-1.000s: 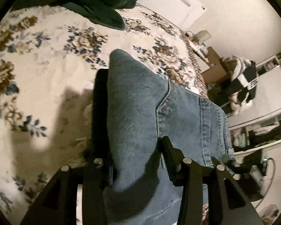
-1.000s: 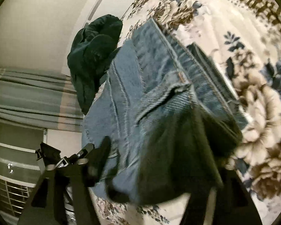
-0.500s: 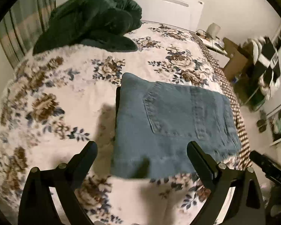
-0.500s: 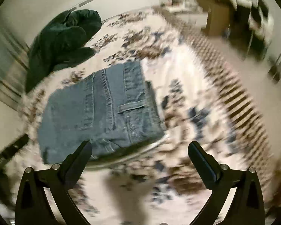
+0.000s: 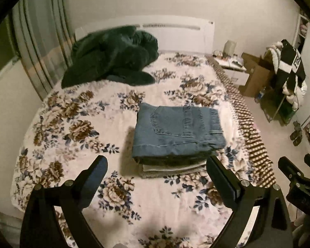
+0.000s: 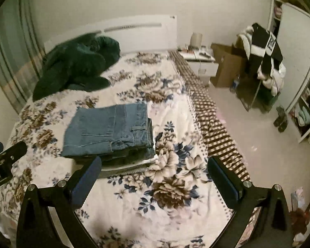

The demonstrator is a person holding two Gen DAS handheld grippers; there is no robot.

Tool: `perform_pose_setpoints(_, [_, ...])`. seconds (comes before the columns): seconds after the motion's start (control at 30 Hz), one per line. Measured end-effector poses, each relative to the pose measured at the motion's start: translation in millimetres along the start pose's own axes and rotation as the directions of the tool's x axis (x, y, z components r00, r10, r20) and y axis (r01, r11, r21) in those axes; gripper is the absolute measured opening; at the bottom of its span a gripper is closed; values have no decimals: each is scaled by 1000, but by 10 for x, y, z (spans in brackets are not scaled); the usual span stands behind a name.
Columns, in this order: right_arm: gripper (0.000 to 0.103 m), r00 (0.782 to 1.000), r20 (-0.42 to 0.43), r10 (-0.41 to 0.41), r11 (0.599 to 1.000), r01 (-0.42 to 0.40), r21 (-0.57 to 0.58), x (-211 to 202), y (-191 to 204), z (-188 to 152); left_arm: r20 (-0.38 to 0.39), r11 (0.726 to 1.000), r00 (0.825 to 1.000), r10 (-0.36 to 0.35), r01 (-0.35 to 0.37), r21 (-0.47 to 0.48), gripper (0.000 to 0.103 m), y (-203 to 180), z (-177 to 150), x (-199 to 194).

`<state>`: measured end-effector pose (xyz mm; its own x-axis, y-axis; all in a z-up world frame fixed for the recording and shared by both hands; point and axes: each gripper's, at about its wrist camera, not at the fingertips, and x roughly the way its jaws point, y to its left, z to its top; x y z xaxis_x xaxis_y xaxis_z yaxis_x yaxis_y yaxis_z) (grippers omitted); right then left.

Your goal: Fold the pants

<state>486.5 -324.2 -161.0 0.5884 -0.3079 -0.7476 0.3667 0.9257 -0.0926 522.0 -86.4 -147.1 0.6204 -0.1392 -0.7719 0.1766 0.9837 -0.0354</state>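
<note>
Both hand-held grippers stand with their jaws wide apart and nothing between them: the left hand-held gripper (image 5: 156,171) and the right hand-held gripper (image 6: 154,172) have just been opening, and the denim they clamped a second ago is out of their pads.

Going down in size from here, I see the bed (image 5: 57,128) under its floral cover filling most of both views, a dark green bundle (image 5: 113,60) heaped near the headboard, and then the folded pants (image 5: 178,133), a compact blue rectangle resting on a small stack of other folded cloth near the bed's right edge.

From the left wrist the pants lie straight ahead and below, framed between the jaws, their long axis running across the view. From the right wrist they sit ahead and to the left, so I judge my left hand the better lined up of the two.

Against the earlier frames, both cameras now look from much farther back and higher; the pants have gone from filling the lens to lying flat and free. I judge the fold finished.
</note>
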Motion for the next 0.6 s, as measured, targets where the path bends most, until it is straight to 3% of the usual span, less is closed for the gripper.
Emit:
perform_pose_setpoints(0.33, [103, 985, 143, 99, 994, -92, -55, -1806, -266, -380, 116, 998, 992, 58, -54, -44, 97, -156, -469, -1485])
perform_pose_setpoints(0.6, [103, 968, 215, 128, 990, -111, -89, -2816, -405, -677, 160, 994, 983, 89, -77, -79, 97, -159, -708, -2057])
